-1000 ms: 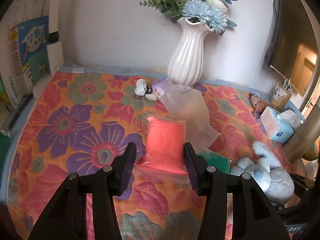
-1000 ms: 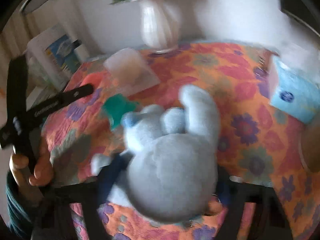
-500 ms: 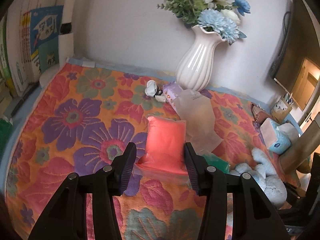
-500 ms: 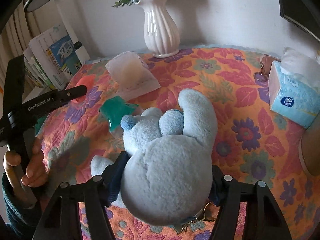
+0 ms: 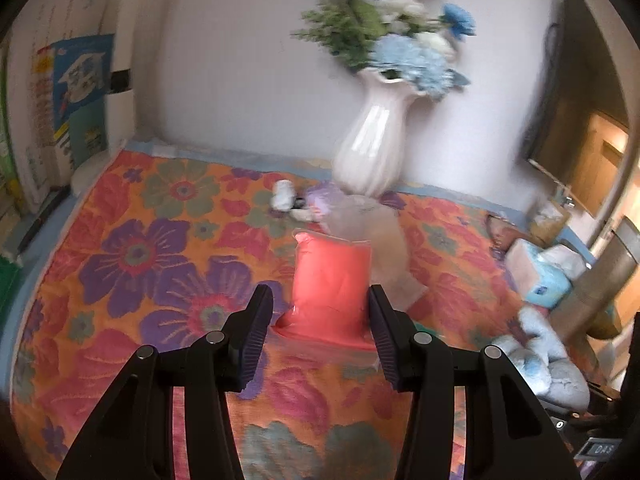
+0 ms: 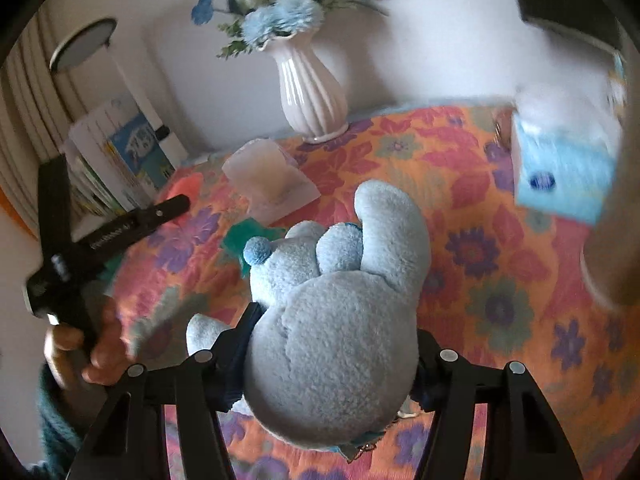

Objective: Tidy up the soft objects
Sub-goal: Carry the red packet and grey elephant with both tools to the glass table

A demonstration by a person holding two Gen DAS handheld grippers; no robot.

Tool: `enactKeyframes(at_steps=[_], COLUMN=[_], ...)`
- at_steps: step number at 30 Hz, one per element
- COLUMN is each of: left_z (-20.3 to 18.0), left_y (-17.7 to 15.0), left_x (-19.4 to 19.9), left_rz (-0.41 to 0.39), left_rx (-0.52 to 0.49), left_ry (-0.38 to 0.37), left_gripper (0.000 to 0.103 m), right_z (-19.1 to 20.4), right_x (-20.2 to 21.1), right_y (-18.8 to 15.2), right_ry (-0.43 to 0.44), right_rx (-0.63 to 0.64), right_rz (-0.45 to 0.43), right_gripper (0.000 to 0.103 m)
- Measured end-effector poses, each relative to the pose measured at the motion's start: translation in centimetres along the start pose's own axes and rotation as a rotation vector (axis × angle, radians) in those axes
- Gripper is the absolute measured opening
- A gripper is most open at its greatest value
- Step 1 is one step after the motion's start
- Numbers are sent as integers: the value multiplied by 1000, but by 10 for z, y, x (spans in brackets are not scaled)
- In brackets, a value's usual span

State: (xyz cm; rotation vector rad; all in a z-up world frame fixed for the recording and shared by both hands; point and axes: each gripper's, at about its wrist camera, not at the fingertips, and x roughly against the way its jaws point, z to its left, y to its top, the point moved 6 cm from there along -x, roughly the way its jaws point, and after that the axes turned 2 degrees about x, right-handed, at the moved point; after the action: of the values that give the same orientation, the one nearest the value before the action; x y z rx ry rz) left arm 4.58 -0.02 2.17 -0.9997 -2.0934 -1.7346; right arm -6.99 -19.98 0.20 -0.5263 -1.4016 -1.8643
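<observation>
The right gripper point(image 6: 332, 356) had been closing over the last second, and by this moment its jaws were still coming together on the body of the pale blue plush toy point(image 6: 336, 320), whose fur bulged out above and ahead of the fingers; a second earlier the same view was smeared and the toy sat looser between wider jaws. That reads as a grasp being taken, so the toy was probably about to be carried off to wherever the soft things were being gathered, though no frame shows that spot. The left gripper point(image 5: 320, 328) had not changed: its jaws stood apart, framing the near end of the red soft pack point(image 5: 330, 280) that lay on the floral cloth point(image 5: 132, 248) just ahead of its fingertips, and whether the pads touched the pack's sides could not be told. The left wrist view showed what the right could not: a small white and lilac bundle point(image 5: 304, 200) far ahead near the foot of the white vase point(image 5: 372, 148), and the plush toy point(image 5: 544, 348) low to that gripper's right. The right wrist view, in turn, showed the person's hand point(image 6: 88, 352) gripping the left tool's handle off to its left, a green soft piece point(image 6: 248, 236) just beyond the toy's head, a translucent pouch point(image 6: 268, 180) farther ahead, and the tissue pack point(image 6: 564, 168) far right.
</observation>
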Motion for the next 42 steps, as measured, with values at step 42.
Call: enactKeyframes(at_steps=[42], left_z=[-455], left_y=[-52], left_x=[40], left_rz=[-28], left_rx=[-375], left_ry=[-402], left_gripper=[45], right_z=[-284], right_x=[295], right_y=[44], right_ry=[-328], right_rx=[-396], right_rz=[-407], right_gripper=[62])
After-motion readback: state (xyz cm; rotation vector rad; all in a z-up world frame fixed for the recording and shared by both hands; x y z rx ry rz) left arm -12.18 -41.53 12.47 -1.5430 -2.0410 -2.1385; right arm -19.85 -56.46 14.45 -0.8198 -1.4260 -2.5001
